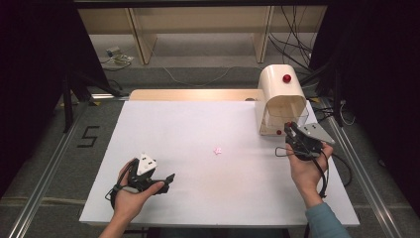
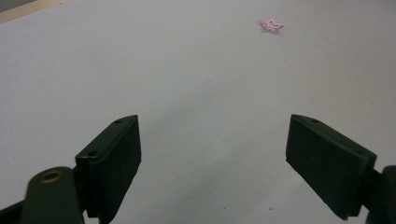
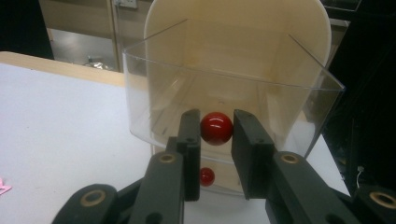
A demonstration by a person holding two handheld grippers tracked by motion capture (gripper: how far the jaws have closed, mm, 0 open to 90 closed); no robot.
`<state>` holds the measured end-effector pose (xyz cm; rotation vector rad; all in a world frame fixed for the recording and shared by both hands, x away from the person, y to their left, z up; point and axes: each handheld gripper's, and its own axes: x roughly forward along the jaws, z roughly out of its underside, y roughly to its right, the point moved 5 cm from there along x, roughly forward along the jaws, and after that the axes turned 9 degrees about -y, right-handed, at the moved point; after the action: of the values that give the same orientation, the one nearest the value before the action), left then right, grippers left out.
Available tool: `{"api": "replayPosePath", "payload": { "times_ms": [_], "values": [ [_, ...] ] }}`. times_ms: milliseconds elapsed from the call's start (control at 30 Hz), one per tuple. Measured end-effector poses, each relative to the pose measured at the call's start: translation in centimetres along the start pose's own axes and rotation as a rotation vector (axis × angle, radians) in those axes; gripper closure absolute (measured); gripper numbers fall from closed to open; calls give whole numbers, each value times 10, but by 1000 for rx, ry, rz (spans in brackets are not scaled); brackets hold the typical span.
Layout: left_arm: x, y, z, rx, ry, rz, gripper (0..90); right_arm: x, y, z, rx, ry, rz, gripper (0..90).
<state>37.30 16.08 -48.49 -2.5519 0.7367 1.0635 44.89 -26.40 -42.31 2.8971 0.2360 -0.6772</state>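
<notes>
The right gripper (image 3: 217, 133) is sitting at the far right of the white table (image 1: 198, 129), its jaws narrowed and pinching a glossy red knob (image 3: 216, 128) on the front of a clear drawer (image 3: 154, 88). The pads are pressing it from both sides, w/ the knob filling the gap between them. That drawer belongs to a cream, round-topped cabinet (image 1: 280, 87) standing at the table's far right corner; in the right gripper view the clear bin is sticking out twd the camera w/ its top rim open. A second, smaller red knob (image 3: 206, 176) is showing just below the gripped one, lower on the cabinet front, and a third red knob (image 1: 287, 78) is sitting on the cabinet's top in the high view.

The left gripper (image 1: 163, 184) is resting near the table's front left, held in the person's left hand (image 1: 130, 198), jaws spread wide w/ nothing between them. It's pointing across bare tabletop. A small pink star-shaped bit (image 1: 217, 150), maybe paper (too small to tell), is lying near the table's middle, well apart from both grippers.
</notes>
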Motion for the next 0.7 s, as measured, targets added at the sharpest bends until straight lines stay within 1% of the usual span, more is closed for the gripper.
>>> {"api": "replayPosePath", "payload": {
  "times_ms": [700],
  "values": [
    [-1, 0, 0, 2, 3, -7, 181, -2, -1, 2, -7, -7, 3, 739]
  ]
}}
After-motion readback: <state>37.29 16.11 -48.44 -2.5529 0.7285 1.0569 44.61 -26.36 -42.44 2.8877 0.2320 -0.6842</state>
